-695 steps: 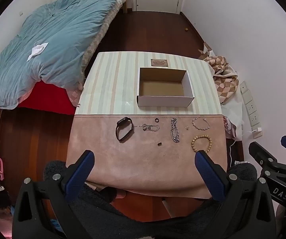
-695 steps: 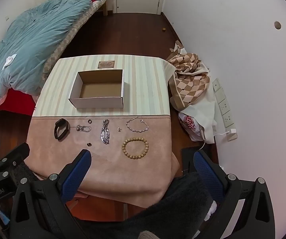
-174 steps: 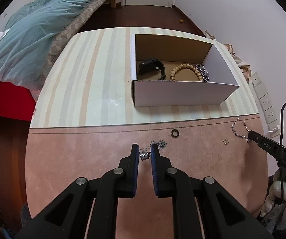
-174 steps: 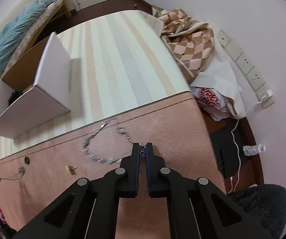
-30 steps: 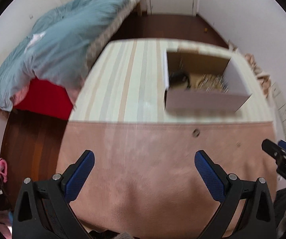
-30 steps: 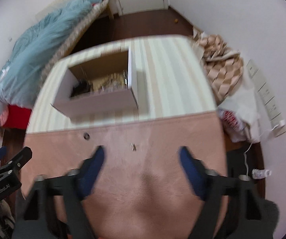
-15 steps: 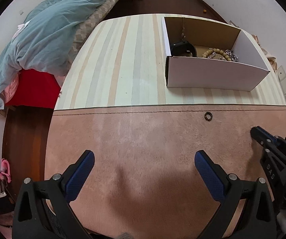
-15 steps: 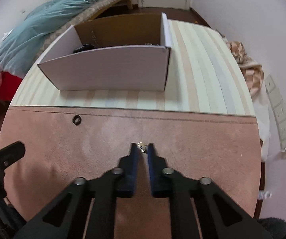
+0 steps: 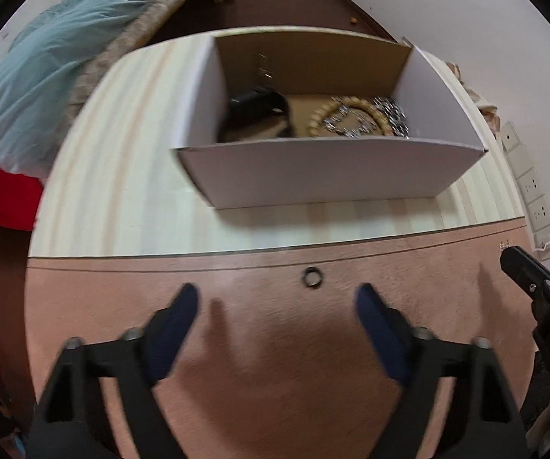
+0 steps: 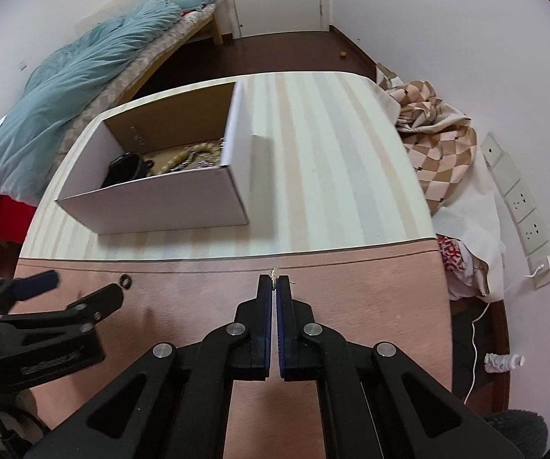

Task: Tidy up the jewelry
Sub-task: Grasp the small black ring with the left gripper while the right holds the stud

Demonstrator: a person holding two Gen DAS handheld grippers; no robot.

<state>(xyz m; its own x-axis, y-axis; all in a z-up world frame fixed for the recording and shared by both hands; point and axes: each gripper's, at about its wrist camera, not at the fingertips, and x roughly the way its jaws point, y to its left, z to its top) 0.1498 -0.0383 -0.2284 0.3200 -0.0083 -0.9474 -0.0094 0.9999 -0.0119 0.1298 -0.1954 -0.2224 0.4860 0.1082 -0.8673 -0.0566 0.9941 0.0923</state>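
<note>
Pink felt on the counter [image 9: 236, 401] is carrying a dark ring [image 9: 312, 278], lying flat between your left tool's [image 9: 275, 306] spread fingers; the box [image 9: 332, 176] is sitting beyond.

Your right tool [image 10: 274, 281] is pinching a tiny earring [image 10: 274, 273], long axis upright. So slight a purchase risks dropping it before the box.
</note>
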